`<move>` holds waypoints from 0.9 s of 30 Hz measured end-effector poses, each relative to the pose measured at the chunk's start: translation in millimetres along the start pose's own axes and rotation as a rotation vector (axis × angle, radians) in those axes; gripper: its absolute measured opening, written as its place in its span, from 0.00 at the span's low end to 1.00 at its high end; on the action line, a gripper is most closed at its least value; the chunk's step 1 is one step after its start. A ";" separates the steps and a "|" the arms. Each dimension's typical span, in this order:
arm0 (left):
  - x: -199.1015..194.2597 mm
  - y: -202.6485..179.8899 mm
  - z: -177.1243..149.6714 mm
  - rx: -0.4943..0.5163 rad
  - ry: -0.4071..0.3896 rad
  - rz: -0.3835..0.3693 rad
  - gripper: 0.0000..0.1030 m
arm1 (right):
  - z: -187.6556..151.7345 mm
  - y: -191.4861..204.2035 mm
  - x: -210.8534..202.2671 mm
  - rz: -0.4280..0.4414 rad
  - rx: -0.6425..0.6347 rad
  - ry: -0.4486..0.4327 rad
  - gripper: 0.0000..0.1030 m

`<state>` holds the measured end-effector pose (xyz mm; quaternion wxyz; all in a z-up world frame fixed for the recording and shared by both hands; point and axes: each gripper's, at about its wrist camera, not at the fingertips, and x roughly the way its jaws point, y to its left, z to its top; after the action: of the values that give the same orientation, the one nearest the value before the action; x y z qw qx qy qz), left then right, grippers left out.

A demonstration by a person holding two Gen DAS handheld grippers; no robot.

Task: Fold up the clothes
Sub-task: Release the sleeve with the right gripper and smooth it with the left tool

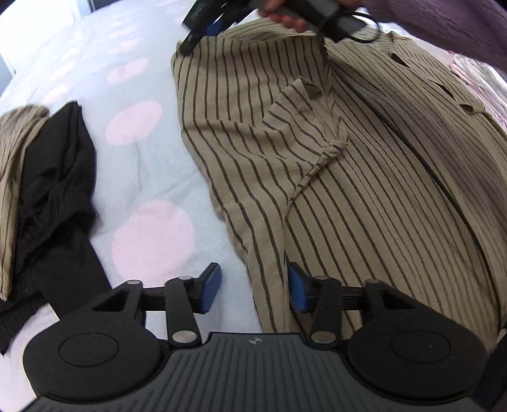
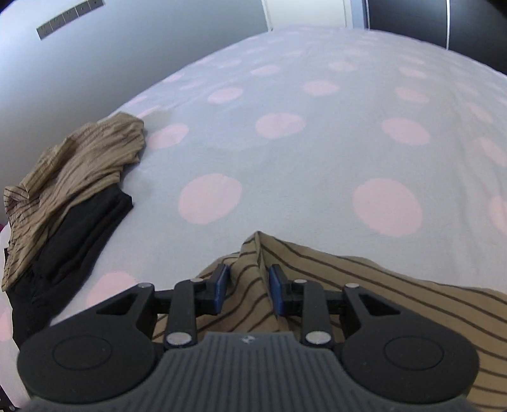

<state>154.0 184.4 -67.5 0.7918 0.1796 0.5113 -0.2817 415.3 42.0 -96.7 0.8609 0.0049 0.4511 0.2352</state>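
A tan shirt with dark stripes (image 1: 348, 158) lies spread on the bed, one sleeve folded over its middle. My left gripper (image 1: 253, 293) hangs over its near edge. The jaws stand apart: the hem lies against the right pad (image 1: 298, 294), and bare sheet shows beside the left pad. At the shirt's far corner my right gripper (image 1: 190, 44) comes down, held by a hand. In the right wrist view, a raised ridge of the striped shirt (image 2: 253, 253) fills the narrow gap of my right gripper (image 2: 249, 288), and both pads press on it.
A black garment (image 1: 60, 177) (image 2: 73, 231) with a second striped tan piece (image 2: 73, 158) on it lies bunched at the left. Pink clothes (image 1: 475, 79) sit at the far right under a purple sleeve (image 1: 443, 28). White bedsheet with pink dots (image 2: 317, 158) stretches beyond.
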 end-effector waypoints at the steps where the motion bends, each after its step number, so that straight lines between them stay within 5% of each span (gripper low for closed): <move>1: -0.6 0.1 -0.3 0.007 -0.011 -0.004 0.22 | 2.4 0.4 5.0 0.008 -0.007 0.011 0.02; 3: -1.2 1.5 1.1 0.009 -0.017 -0.005 0.05 | 7.0 3.3 6.1 -0.003 -0.030 -0.025 0.02; 7: 0.5 7.6 3.3 -0.019 0.022 -0.006 0.02 | 21.4 6.6 10.0 -0.028 -0.040 -0.088 0.02; 12: 1.8 7.0 3.9 -0.028 0.040 -0.011 0.02 | 19.1 12.8 25.9 -0.079 -0.090 -0.056 0.04; 15: 0.9 6.5 5.5 -0.027 0.048 -0.012 0.02 | 18.7 10.4 16.1 -0.101 -0.083 -0.070 0.11; 17: 0.4 5.3 6.7 -0.008 0.054 -0.001 0.02 | 20.3 7.8 1.6 -0.137 -0.098 -0.089 0.27; 21: -2.1 -0.9 8.5 0.040 0.084 0.032 0.20 | 15.8 -3.1 -40.6 -0.110 -0.086 -0.113 0.26; 27: -27.8 -14.1 11.5 0.069 0.028 0.111 0.42 | -27.6 3.4 -105.3 -0.033 -0.071 -0.130 0.27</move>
<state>144.5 174.1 -37.4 0.7925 0.2389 0.5014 -0.2522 341.6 -3.7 -30.8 0.8918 -0.0180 0.3856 0.2360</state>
